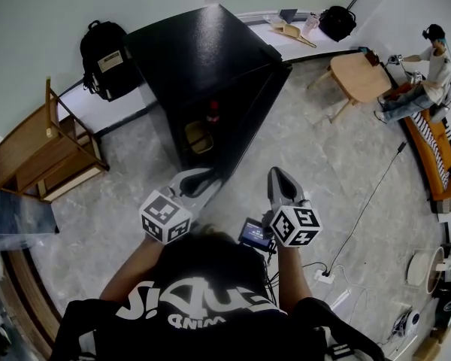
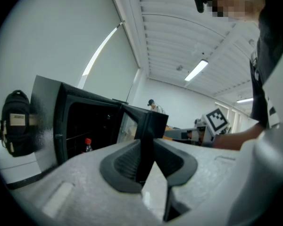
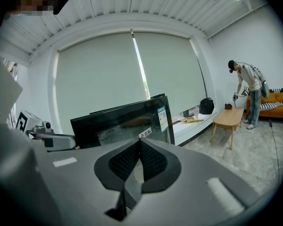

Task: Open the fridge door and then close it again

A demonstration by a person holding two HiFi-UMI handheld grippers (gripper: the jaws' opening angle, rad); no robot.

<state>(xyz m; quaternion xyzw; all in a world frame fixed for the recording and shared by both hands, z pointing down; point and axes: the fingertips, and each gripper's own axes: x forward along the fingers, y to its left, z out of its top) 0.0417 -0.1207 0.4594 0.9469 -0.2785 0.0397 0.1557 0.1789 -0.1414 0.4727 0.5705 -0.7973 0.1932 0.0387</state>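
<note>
A black mini fridge [image 1: 199, 55] stands by the wall with its door [image 1: 249, 115] swung open toward me. Inside it a red-capped bottle [image 1: 213, 113] shows on a shelf, the same bottle [image 2: 87, 144] seen in the left gripper view. My left gripper [image 1: 207, 177] is shut on the free edge of the door [image 2: 148, 135], the dark pads pressing both faces. To its right, my right gripper [image 1: 276, 175] hangs in the air shut with nothing in it; its pads [image 3: 151, 161] meet at the tip, facing the door's glossy front [image 3: 127, 119].
A black backpack [image 1: 105, 59] leans on the wall left of the fridge, with a wooden rack [image 1: 45, 153] further left. At the right are a small wooden table [image 1: 361, 77], a person [image 1: 428, 74], an orange sofa [image 1: 432, 153] and a floor cable [image 1: 368, 201].
</note>
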